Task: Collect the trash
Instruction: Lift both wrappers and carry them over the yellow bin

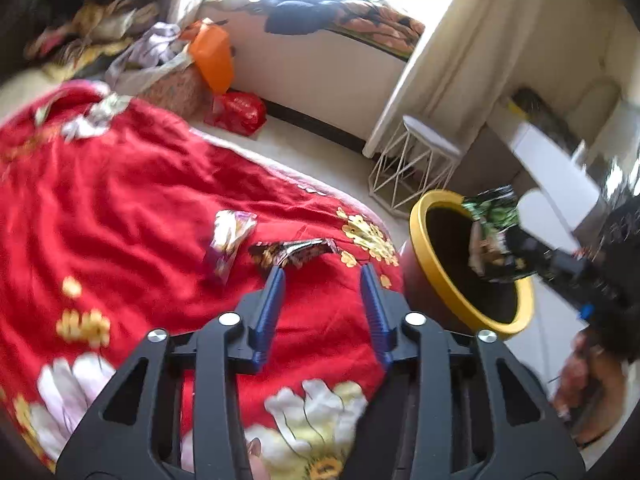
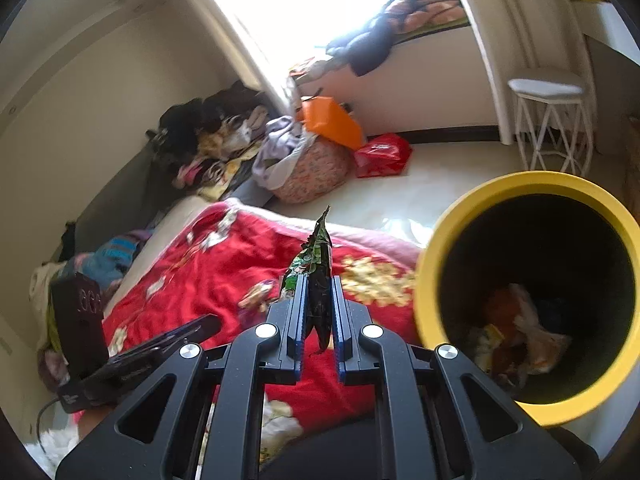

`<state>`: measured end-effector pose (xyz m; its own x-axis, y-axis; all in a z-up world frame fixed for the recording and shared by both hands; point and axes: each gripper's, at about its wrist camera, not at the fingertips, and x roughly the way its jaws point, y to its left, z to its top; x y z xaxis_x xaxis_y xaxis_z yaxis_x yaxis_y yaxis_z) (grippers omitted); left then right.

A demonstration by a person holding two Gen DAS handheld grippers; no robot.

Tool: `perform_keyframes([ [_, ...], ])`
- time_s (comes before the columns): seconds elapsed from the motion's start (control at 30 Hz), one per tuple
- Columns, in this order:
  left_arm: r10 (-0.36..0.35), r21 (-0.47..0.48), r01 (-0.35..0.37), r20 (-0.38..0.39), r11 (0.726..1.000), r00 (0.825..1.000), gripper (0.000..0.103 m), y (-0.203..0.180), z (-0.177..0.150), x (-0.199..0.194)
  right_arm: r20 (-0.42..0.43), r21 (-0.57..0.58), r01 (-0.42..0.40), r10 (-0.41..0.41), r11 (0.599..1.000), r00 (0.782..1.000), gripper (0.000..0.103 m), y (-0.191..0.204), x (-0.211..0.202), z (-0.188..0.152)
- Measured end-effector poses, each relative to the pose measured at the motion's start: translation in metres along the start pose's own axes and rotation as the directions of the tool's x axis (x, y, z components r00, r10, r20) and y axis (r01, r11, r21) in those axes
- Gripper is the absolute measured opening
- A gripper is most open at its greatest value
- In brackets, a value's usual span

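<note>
Nearest, the right gripper (image 2: 319,312) is pinched on a green wrapper (image 2: 318,276), held flat between the 2 pads. The wrapper's long axis runs along the fingers, pointed tip sticking up and away past the fingertips, lower end hanging just behind the pads. From the left wrist view the same wrapper (image 1: 494,236) hangs over the mouth of the yellow-rimmed bin (image 1: 424,216), which stands on the floor beside the bed.

Step in hand, as I read it: drop-off w/ the right, pickup w/ the left. The right needs only to get the wrapper fully over the dark opening and spread its jaws; the bin (image 2: 448,216) already has trash at the bottom.

The left gripper (image 1: 322,276) is spread partway, nothing between the jaws, hovering over the red blanket (image 1: 140,200). Just ahead of its left fingertip lies a dark wrapper (image 1: 294,250), long axis roughly left-right across the view, approx crosswise to the fingers. Next move probably calls for a forward reach so the jaws straddle its narrow width, then a squeeze. A purple-silver wrapper (image 1: 228,240) lies just left of it, long axis pointing away and slightly right.
</note>
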<state>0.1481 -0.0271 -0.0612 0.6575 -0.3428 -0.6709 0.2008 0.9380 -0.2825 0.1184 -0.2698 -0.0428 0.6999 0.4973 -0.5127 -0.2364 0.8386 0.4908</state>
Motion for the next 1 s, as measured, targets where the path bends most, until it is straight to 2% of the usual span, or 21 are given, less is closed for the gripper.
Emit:
perform_keyframes([
  [0.07,0.013,0.069,-0.012,-0.015,0.998,1.0,0.044,-0.008,0.004,0.009,0.013,0.026,0.016,-0.016,1.0,1.0,0.011,-0.013,-0.007,0.001],
  [0.23,0.077,0.249,-0.059,-0.065,0.967,0.995,0.046,-0.024,0.012,0.037,0.048,0.085,0.048,-0.053,0.995,0.997,0.011,-0.041,-0.023,0.004],
  [0.4,0.143,0.35,-0.088,-0.132,0.932,0.981,0.046,-0.027,0.015,0.065,0.077,0.131,0.07,-0.081,0.989,0.994,0.011,-0.065,-0.037,0.009],
  [0.53,0.193,0.411,-0.099,-0.193,0.906,0.962,0.046,-0.024,0.012,0.087,0.099,0.14,0.111,-0.125,0.984,0.987,0.011,-0.077,-0.046,0.01],
  [0.63,0.207,0.426,-0.095,-0.225,0.9,0.952,0.038,-0.022,0.009,0.097,0.114,0.135,0.152,-0.168,0.979,0.979,0.011,-0.086,-0.05,0.011],
  [0.77,0.226,0.423,-0.109,-0.235,0.899,0.945,0.02,-0.018,0.008,0.103,0.127,0.138,0.18,-0.197,0.974,0.972,0.011,-0.094,-0.053,0.011],
  [0.97,0.21,0.416,-0.1,-0.229,0.904,0.951,0.016,-0.021,0.011,0.103,0.132,0.162,0.186,-0.208,0.969,0.969,0.011,-0.104,-0.054,0.009],
  [1.0,0.195,0.41,-0.088,-0.227,0.908,0.954,0.011,-0.024,0.012,0.102,0.134,0.164,0.189,-0.212,0.968,0.968,0.011,-0.106,-0.054,0.01],
])
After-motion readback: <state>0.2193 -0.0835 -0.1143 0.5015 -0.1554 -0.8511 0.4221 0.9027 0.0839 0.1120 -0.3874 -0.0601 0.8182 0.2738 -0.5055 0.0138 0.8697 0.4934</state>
